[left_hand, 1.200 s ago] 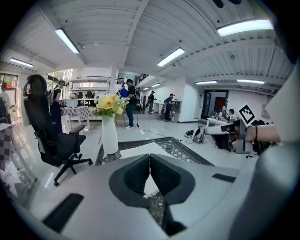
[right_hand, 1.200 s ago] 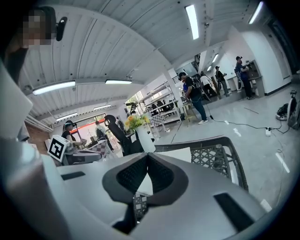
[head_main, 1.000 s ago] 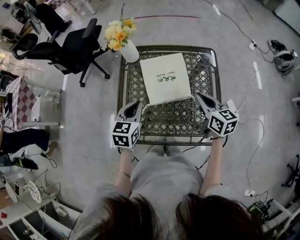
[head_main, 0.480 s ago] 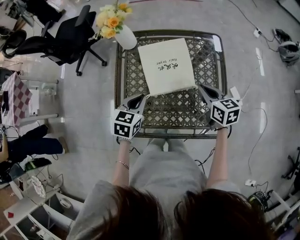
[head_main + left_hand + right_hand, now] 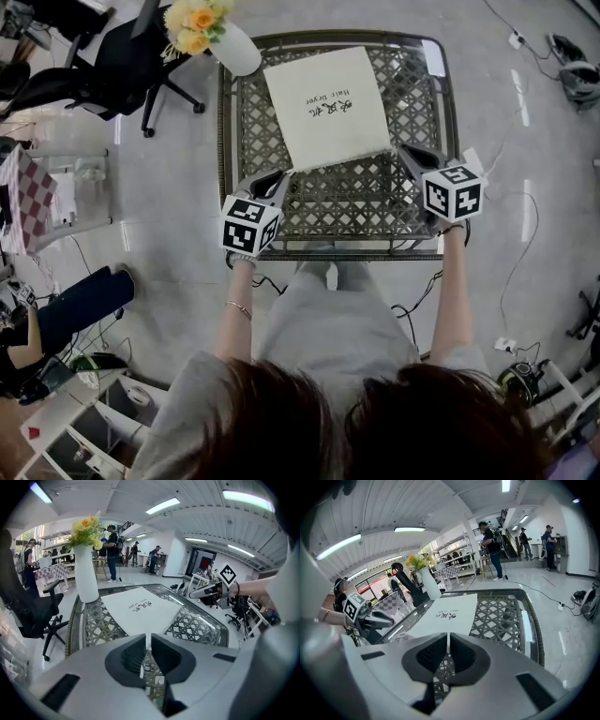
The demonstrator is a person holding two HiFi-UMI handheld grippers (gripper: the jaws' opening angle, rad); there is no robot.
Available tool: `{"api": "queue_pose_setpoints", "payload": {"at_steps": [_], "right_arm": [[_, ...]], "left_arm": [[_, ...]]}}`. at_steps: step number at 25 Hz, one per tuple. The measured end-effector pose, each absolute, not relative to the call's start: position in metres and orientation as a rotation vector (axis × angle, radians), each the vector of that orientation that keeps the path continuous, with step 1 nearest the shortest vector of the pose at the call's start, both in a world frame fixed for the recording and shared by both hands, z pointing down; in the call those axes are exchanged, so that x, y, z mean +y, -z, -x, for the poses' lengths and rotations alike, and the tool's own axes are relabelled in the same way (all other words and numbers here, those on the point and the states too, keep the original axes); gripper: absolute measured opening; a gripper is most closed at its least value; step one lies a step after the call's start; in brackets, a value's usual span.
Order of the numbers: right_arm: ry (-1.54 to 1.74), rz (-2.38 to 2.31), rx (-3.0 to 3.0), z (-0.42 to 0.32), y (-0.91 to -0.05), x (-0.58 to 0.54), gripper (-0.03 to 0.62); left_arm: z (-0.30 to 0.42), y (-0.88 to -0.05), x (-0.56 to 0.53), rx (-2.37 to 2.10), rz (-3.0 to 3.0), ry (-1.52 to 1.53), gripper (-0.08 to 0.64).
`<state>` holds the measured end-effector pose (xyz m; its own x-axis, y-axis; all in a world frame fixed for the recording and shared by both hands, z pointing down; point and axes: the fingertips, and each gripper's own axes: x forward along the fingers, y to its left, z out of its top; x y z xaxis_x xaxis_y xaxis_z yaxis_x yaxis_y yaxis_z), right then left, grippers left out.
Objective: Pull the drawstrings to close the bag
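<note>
Bag (image 5: 326, 105) lies flat on the lattice table (image 5: 225, 141), over its middle and far part and turned slightly askew. Its near edge faces us. The print is in dark ink and upside down from our side. We read "Hair Dryer", with two script characters beside it that we cannot make out. Each gripper carries a cube with black-and-white square markers, and we read no other writing.

Left gripper (image 5: 281, 177) sits at the bag's near left corner. Its jaws are closed on a thin white cord, the left drawstring (image 5: 147, 641).

Right gripper (image 5: 405, 151) sits at the near right corner. Its jaws are pinched on the right drawstring (image 5: 448, 639). They have just eased open a trace, but the cord is still between the pads.

A white vase (image 5: 236, 52) with yellow flowers (image 5: 192, 17) stands at the table's far left corner. A black chair (image 5: 103, 66) stands on the floor to the left.

Compared with a second ago:
- Both grippers are lower, closer to the tabletop, and pitched further down.
- Their tips are still at the same two near corners.
- The bag has not shifted on the table, and its near edge stays straight and ungathered.
- The head view has moved: table and bag sit higher in frame, and the flowers are now cut by the top edge.
- We can no longer trace the short loop of cord seen by the left gripper back then.
</note>
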<state>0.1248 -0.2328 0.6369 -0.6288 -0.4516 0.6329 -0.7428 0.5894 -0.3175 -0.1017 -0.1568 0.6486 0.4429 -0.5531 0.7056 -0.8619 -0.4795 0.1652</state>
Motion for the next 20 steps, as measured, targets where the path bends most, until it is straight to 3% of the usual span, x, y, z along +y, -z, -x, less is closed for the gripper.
{"api": "queue_pose_setpoints", "payload": {"at_steps": [5,7,20], "right_arm": [[-0.75,-0.888,-2.281,-0.125,-0.659,-0.234,0.029],[-0.746,-0.873,-2.268,-0.126,-0.665,-0.234,0.073],[-0.645,-0.72,-2.129,-0.133,-0.709,-0.233,0.143]], "left_arm": [[0.1,-0.666,-0.16,-1.145,-2.19,-0.861,0.035],[0.101,-0.673,-0.161,-1.134,-2.187,-0.887,0.075],[0.101,-0.712,-0.16,-0.997,-2.182,-1.092,0.126]]}}
